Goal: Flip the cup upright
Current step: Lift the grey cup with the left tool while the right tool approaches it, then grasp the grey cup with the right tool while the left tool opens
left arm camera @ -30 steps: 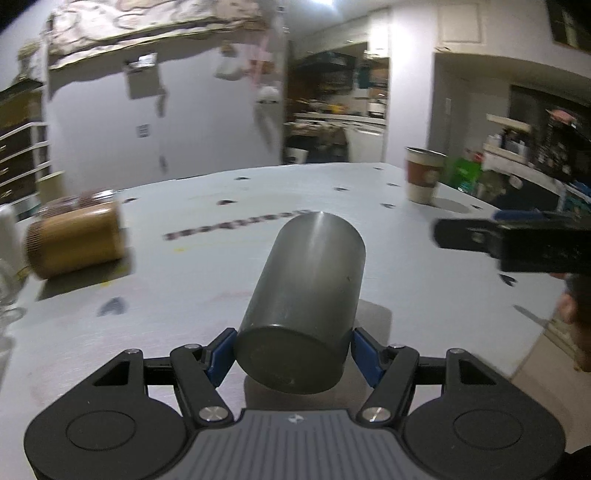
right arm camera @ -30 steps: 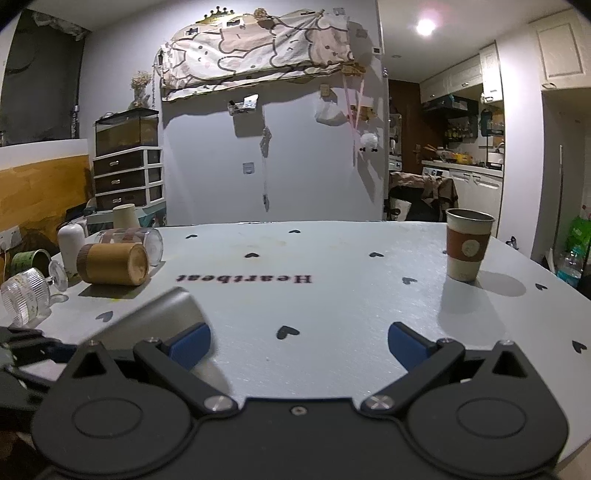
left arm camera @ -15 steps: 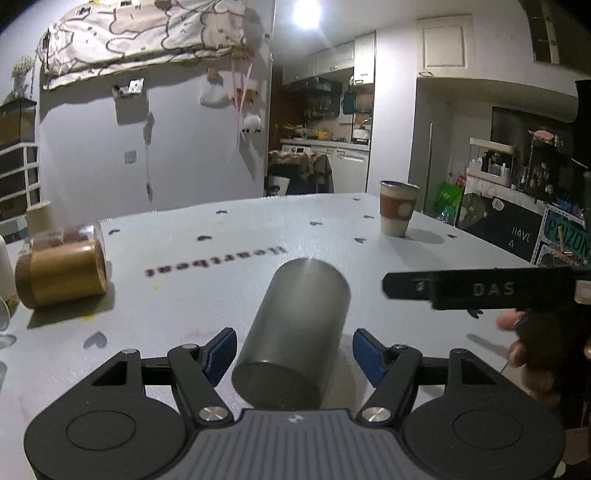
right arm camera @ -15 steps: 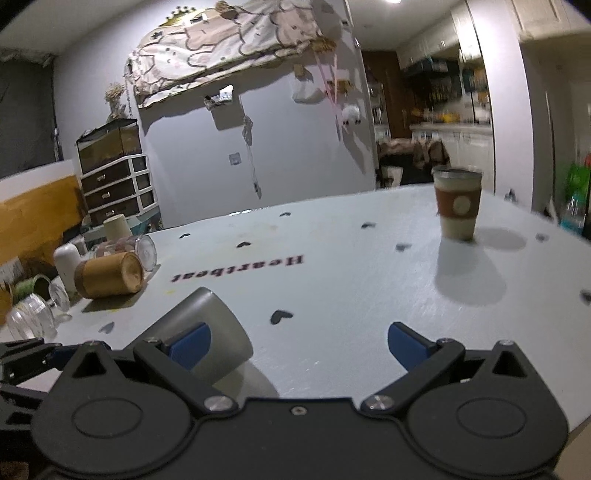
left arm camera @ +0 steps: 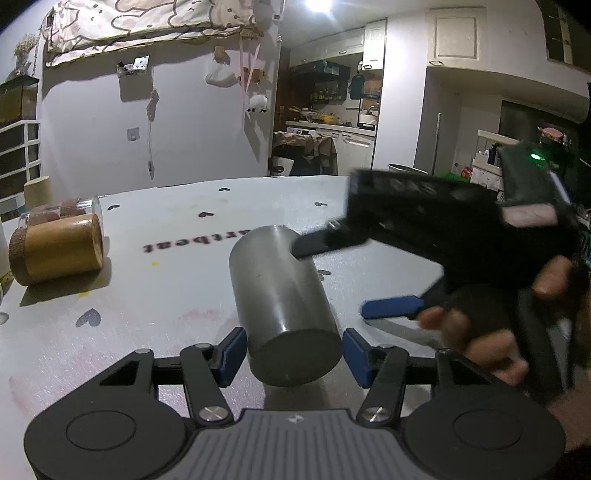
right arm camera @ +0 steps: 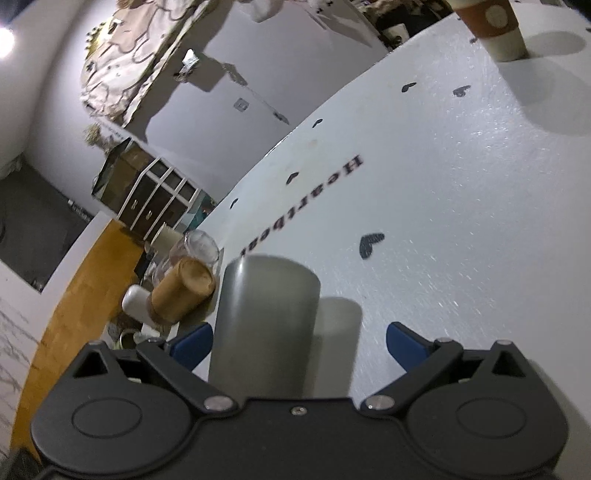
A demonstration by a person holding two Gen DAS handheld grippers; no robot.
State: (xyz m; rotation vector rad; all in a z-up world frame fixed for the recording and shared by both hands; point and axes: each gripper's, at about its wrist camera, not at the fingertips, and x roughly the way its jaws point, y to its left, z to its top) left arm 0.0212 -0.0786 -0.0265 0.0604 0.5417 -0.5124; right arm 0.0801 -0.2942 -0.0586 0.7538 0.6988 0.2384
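Note:
A grey metal cup (left arm camera: pixel 284 302) lies on its side on the white table (left arm camera: pixel 166 306), its flat base toward the left wrist camera. My left gripper (left arm camera: pixel 291 354) is open, its blue pads either side of the base with small gaps. My right gripper (left arm camera: pixel 354 277) reaches in from the right, rolled on its side, open around the cup's far end, one finger above and one blue-padded finger (left arm camera: pixel 391 307) below. In the right wrist view the cup (right arm camera: pixel 262 325) sits between the open pads of the right gripper (right arm camera: pixel 299 343), nearer the left one.
A tan cylindrical jar (left arm camera: pixel 59 247) lies on its side at the table's left with a glass jar (left arm camera: pixel 74 208) behind it. A paper coffee cup (right arm camera: pixel 495 26) stands at the far right. Several small containers sit off the left edge.
My right gripper has swung in from the right and rolled onto its side, closing in around the cup's far end. The cup's far end has turned to the left between my left pads.

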